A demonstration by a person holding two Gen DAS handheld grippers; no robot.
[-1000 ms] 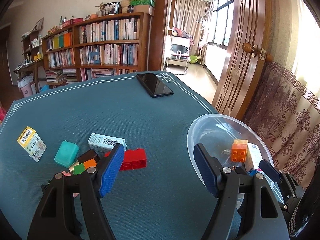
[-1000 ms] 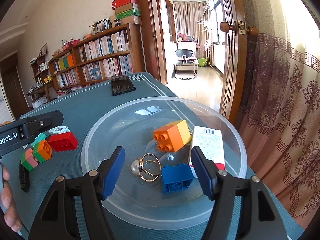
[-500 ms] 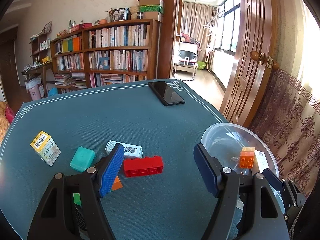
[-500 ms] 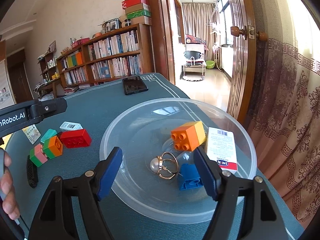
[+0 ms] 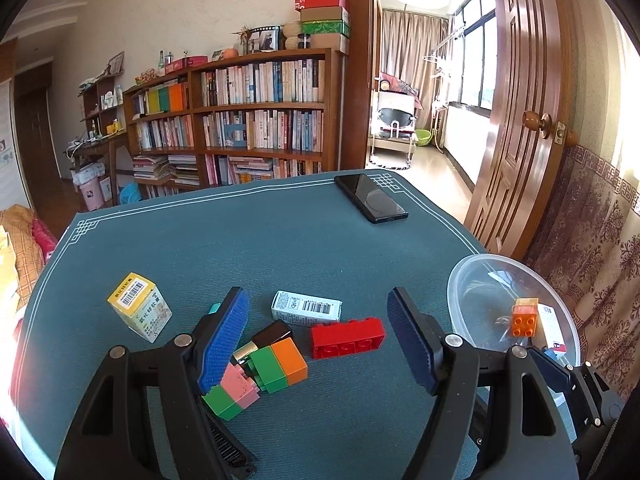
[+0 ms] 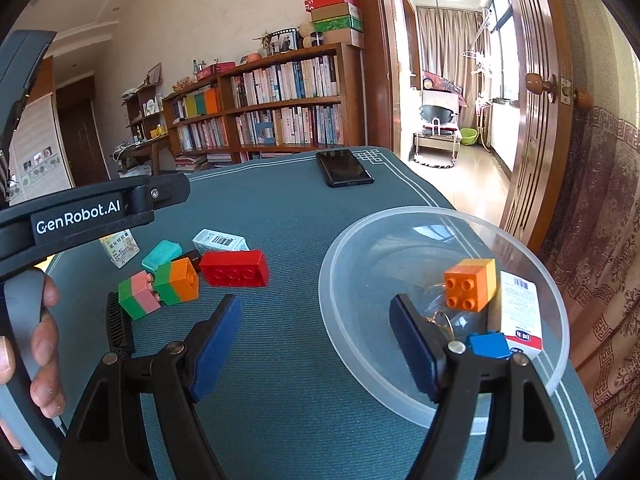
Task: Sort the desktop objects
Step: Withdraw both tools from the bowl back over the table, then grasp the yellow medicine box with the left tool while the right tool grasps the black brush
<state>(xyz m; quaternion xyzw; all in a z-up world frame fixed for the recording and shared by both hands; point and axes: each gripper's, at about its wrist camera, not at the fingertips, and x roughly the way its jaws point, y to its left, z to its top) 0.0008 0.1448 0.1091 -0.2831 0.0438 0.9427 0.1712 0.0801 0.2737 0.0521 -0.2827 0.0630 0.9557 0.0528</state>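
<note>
On the left of the green table mat (image 5: pixel 280 240) stands the yellow-topped box (image 5: pixel 140 306), tilted, with the teal case (image 6: pixel 162 255) just beyond the bricks. Nearer, the left gripper (image 5: pixel 318 338) hangs with its jaws released and nothing between the pads; framed in its gap lie the green-orange brick (image 5: pixel 278 364), the green-pink brick (image 5: pixel 232 394) and the red brick (image 5: pixel 347 338), the first two touching each other and a dark lipstick-like tube (image 5: pixel 272 332). A white barcode box (image 5: pixel 307 307) rests just behind the red brick. Further right the right gripper (image 6: pixel 316 344) is also released and empty, one finger over the mat, the other over the clear bowl (image 6: pixel 360 240), which already holds an orange-yellow brick (image 6: pixel 472 284), a blue brick (image 6: pixel 490 345), a ring (image 6: pixel 440 322) and a white carton (image 6: pixel 520 308). The crowded cluster is the likely trouble: closing on one brick could nudge or drag its neighbour, and a finger could clip the bowl's rim. Compared with a second ago, both views have pulled back from the bowl toward the loose pile, and the right jaws have just been opening with nothing between them.
</note>
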